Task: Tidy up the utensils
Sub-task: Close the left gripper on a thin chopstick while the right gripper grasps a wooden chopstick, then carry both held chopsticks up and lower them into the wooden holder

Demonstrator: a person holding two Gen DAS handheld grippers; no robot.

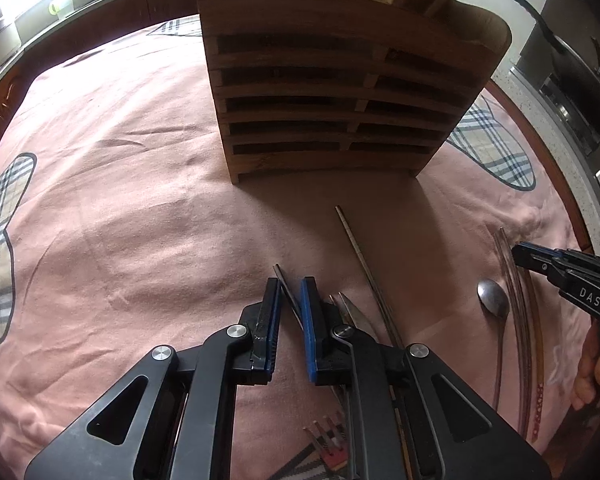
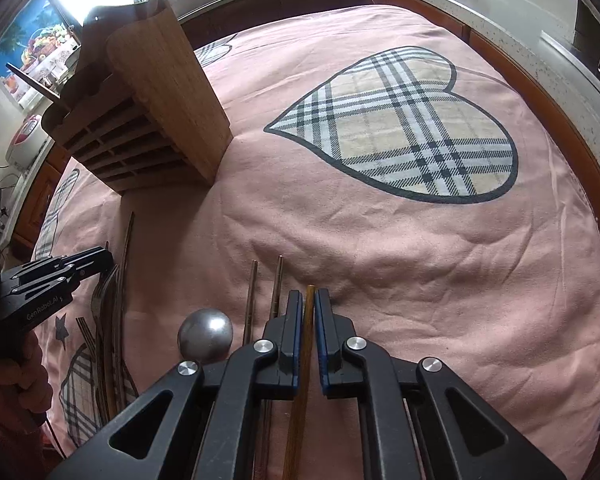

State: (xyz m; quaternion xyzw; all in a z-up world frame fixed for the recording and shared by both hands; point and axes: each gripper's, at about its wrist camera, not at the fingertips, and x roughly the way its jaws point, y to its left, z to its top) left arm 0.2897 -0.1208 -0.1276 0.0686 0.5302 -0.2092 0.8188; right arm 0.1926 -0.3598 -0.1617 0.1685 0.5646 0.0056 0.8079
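A slatted wooden utensil holder (image 1: pixel 332 92) stands upright on the pink cloth; it also shows in the right wrist view (image 2: pixel 152 112). My left gripper (image 1: pixel 290 284) sits low over the cloth, its jaws narrowly apart around a thin metal chopstick (image 1: pixel 288 292); whether it grips is unclear. A fork (image 1: pixel 348 308), a second metal chopstick (image 1: pixel 364 264) and a spoon (image 1: pixel 494 300) lie to its right. My right gripper (image 2: pixel 309 294) has its jaws close around an amber wooden chopstick (image 2: pixel 309 304). The spoon bowl (image 2: pixel 205 335) and two thin chopsticks (image 2: pixel 264 296) lie to its left.
The pink cloth with plaid hearts (image 2: pixel 404 128) covers a round table (image 2: pixel 560 128). Kitchen counters ring it. A black wok (image 1: pixel 580 92) sits on a stove at the right. Several forks (image 2: pixel 108 312) lie under the left gripper (image 2: pixel 96 260).
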